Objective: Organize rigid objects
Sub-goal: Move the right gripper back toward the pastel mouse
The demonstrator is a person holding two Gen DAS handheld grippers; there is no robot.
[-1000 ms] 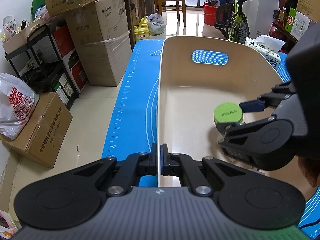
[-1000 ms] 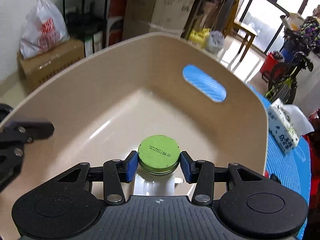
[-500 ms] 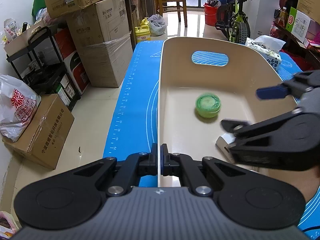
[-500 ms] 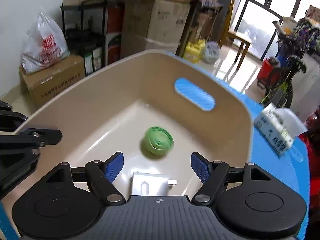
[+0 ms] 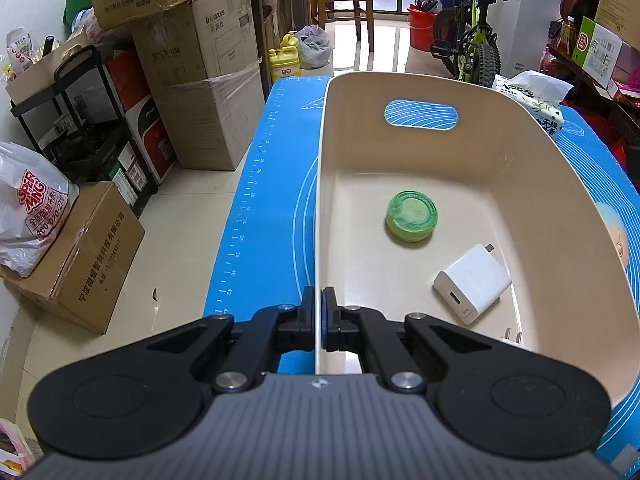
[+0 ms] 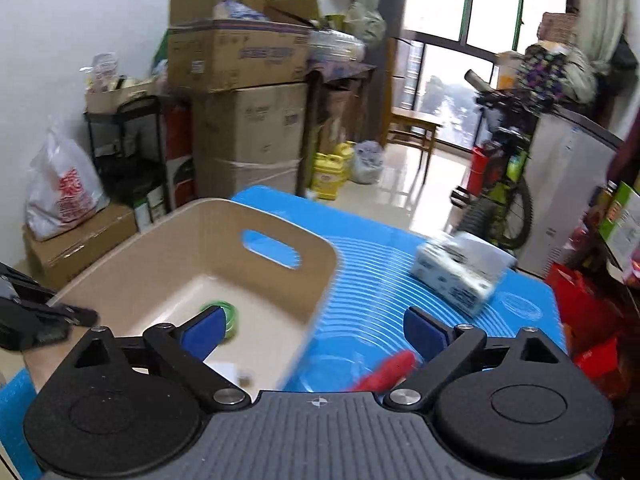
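Note:
A beige basket (image 5: 568, 184) stands on the blue mat (image 5: 272, 184). My left gripper (image 5: 319, 320) is shut on the basket's near left rim. Inside lie a green-lidded jar (image 5: 411, 216) and a white charger (image 5: 472, 283). My right gripper (image 6: 314, 332) is open and empty, raised above the basket's right rim (image 6: 316, 280). The jar (image 6: 228, 316) shows partly behind its left finger. A red object (image 6: 386, 370) lies on the mat (image 6: 384, 272) just under the right gripper, blurred.
A tissue pack (image 6: 460, 272) (image 5: 532, 100) lies on the mat right of the basket. Cardboard boxes (image 5: 196, 92), a black shelf (image 5: 80, 128) and a white bag (image 5: 28, 208) stand on the floor to the left. A bicycle (image 5: 472, 44) stands behind the table.
My right gripper opened and let go of the jar, which now lies in the basket. The right gripper then rose and swung right, out of the left wrist view. My left gripper has not moved.

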